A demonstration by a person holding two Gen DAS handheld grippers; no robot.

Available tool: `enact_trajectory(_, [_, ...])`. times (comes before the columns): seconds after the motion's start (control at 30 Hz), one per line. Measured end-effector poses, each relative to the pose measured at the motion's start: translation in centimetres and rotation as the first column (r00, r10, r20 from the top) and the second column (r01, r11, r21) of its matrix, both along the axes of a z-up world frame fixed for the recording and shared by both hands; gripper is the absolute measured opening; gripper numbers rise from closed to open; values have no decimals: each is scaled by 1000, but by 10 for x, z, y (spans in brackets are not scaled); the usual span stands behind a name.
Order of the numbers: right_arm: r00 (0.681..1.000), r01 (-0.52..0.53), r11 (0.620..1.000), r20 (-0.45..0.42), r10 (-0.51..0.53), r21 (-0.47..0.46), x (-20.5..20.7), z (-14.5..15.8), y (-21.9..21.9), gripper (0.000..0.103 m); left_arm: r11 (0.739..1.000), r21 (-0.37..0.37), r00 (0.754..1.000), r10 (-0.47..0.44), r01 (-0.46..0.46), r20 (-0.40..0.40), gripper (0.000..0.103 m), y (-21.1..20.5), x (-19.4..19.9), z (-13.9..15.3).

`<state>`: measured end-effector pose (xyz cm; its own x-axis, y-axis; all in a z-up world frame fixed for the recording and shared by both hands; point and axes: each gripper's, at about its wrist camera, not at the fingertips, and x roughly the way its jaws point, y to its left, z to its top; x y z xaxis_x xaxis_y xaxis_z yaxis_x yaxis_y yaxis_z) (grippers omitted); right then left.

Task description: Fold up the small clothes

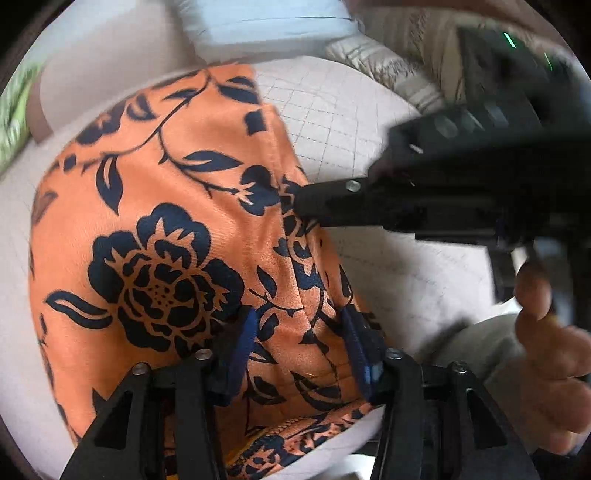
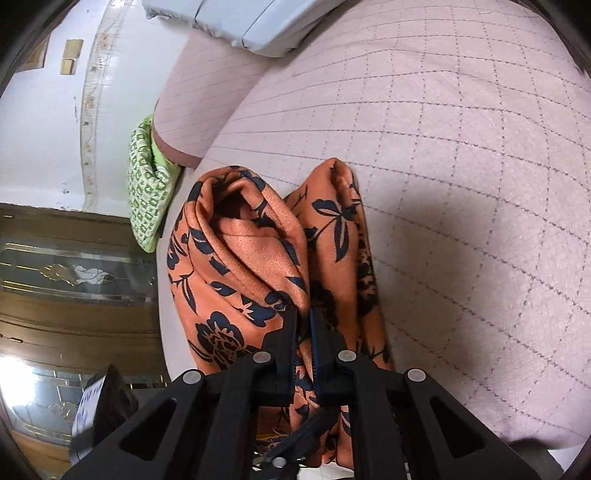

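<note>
An orange garment with a dark blue flower print (image 1: 162, 229) lies bunched on a pale quilted bed cover (image 1: 332, 122). My left gripper (image 1: 299, 325) has its jaws wide apart, with a fold of the garment between them. My right gripper (image 2: 303, 317) is shut on an edge of the same garment (image 2: 240, 251) and holds it up in loose rolls. In the left wrist view the right gripper (image 1: 306, 203) comes in from the right and pinches the cloth's edge.
The quilted pink cover (image 2: 461, 184) spreads to the right. A green patterned cloth (image 2: 147, 188) lies at the bed's left edge. A pale blue folded pile (image 2: 251, 22) sits at the far end. A wooden cabinet with glass (image 2: 74, 273) stands at left.
</note>
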<state>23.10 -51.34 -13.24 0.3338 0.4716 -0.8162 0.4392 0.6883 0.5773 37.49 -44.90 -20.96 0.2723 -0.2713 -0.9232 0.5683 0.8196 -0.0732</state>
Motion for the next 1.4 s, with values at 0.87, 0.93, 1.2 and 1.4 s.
enact_trajectory(0.87, [983,30,993,183,-8,-117,1,35,-1,67,937,-342,998,56,-66,-41,66,94,-3,70])
enact_trajectory(0.93, [977,12,990,213,18,-139,7,41,7,69,914,-376,988,144,-151,-46,71,133,13,79])
enact_trajectory(1.2, [987,4,970,156,35,-242,45,45,11,68,831,-361,906,382,-423,-182,71,199,95,61])
enact_trajectory(1.4, [996,-30,979,75,46,-203,68,1,-7,30,810,-337,867,379,-480,-324,71,182,158,20])
